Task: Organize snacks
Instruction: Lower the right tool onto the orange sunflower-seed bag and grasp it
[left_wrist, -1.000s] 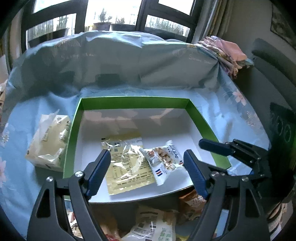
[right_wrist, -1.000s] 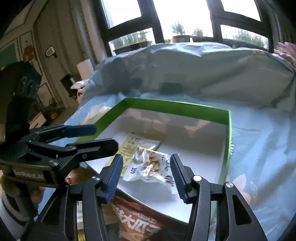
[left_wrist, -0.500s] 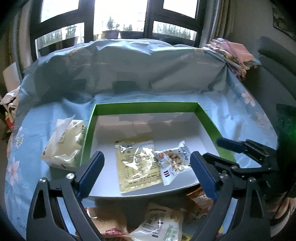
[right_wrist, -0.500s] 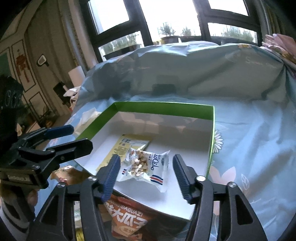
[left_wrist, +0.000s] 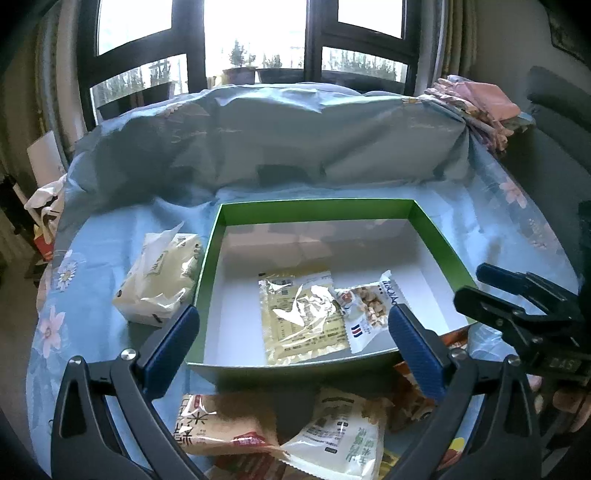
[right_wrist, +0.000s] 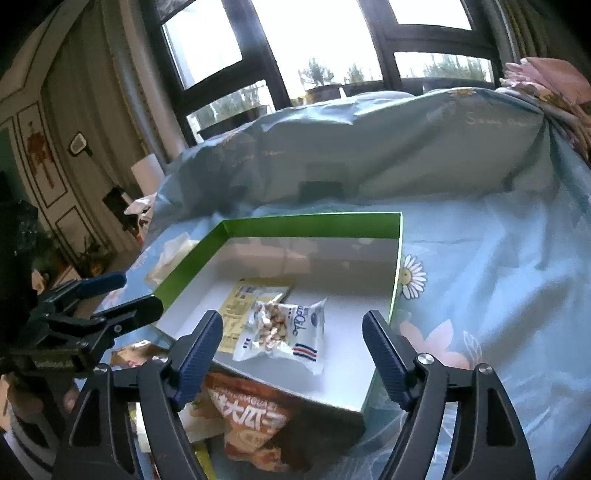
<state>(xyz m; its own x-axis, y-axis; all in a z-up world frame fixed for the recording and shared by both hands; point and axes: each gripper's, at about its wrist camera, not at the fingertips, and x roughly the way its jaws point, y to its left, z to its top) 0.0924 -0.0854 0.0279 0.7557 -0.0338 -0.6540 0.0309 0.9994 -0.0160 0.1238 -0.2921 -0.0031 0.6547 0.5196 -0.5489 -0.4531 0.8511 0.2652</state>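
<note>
Now both grippers (left_wrist: 291, 339) (right_wrist: 291, 354) open wider, backed off.

**Readable print in the scene**

The orange snack bag (right_wrist: 255, 417) in front of the green box carries large white Chinese characters — "大瓜子" — under a line of Latin capitals too blurred to spell out. The clear-and-white nut packet (right_wrist: 284, 332) inside the box bears a cursive blue brand word — not legible. Faint script on the blue bedsheet (right_wrist: 491, 120) stays unreadable.
</note>
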